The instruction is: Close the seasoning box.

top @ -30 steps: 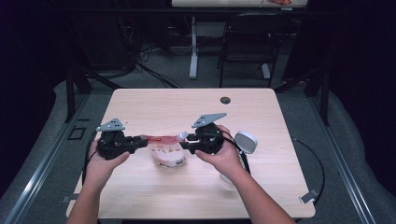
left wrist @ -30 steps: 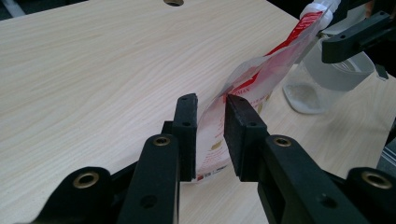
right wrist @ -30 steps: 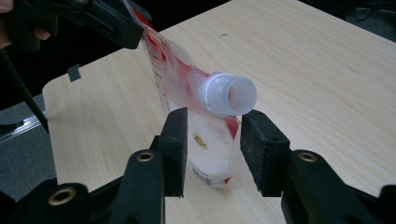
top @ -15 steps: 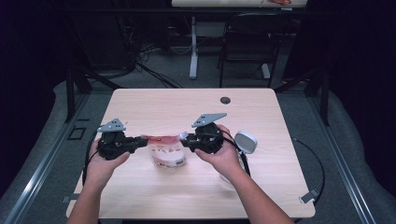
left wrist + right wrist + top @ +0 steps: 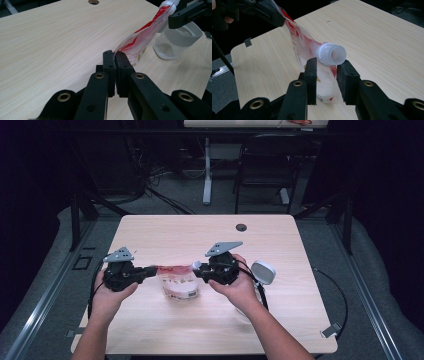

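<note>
The red-and-white pouch hangs between both, its corner pinched at three o'clock of the left hand-held gripper, its spout at nine o'clock of the right hand-held gripper, gripped below the white cap.

This looks like a lab or recording studio: a bare light-wood table with a cable grommet stands on grey carpet amid dark surroundings. At twelve o'clock sit a black folding chair and tangled floor cables; another desk's leg stands nearby.
</note>
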A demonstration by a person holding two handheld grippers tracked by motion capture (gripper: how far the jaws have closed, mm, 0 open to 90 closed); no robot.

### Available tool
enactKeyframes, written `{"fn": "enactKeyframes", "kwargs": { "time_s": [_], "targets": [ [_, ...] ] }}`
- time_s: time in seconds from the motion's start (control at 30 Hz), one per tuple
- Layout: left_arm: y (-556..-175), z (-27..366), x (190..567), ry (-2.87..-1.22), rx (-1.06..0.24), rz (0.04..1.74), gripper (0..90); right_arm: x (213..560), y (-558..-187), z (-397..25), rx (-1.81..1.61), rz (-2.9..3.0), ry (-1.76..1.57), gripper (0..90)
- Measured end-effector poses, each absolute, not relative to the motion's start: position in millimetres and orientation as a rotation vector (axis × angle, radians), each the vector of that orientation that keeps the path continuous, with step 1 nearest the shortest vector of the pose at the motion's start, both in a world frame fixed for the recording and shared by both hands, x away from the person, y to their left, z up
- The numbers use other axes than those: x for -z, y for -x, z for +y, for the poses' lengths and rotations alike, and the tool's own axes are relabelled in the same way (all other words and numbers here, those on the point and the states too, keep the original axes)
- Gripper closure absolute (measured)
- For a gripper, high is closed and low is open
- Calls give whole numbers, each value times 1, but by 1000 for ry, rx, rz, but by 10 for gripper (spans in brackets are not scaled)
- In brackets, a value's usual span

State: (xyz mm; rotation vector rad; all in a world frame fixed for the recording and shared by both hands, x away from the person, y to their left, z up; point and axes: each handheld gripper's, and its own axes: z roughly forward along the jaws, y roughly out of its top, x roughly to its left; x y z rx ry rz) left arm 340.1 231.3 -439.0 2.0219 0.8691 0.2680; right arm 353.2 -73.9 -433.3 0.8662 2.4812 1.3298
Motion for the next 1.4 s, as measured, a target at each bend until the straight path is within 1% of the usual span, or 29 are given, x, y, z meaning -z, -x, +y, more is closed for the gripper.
{"fn": "enactKeyframes", "kwargs": {
  "time_s": [0.43,0.8,1.4],
  "targets": [
    [-338,231,436,-2015,-235,856,895,430,-348,-77,-1334,2473,-855,706],
    [-335,222,435,-2011,-208,833,898,427,-339,-87,-1331,2463,-856,706],
    [-331,191,436,-2048,-163,751,900,427,-317,-120,-1289,2433,-899,703]
  ]
}}
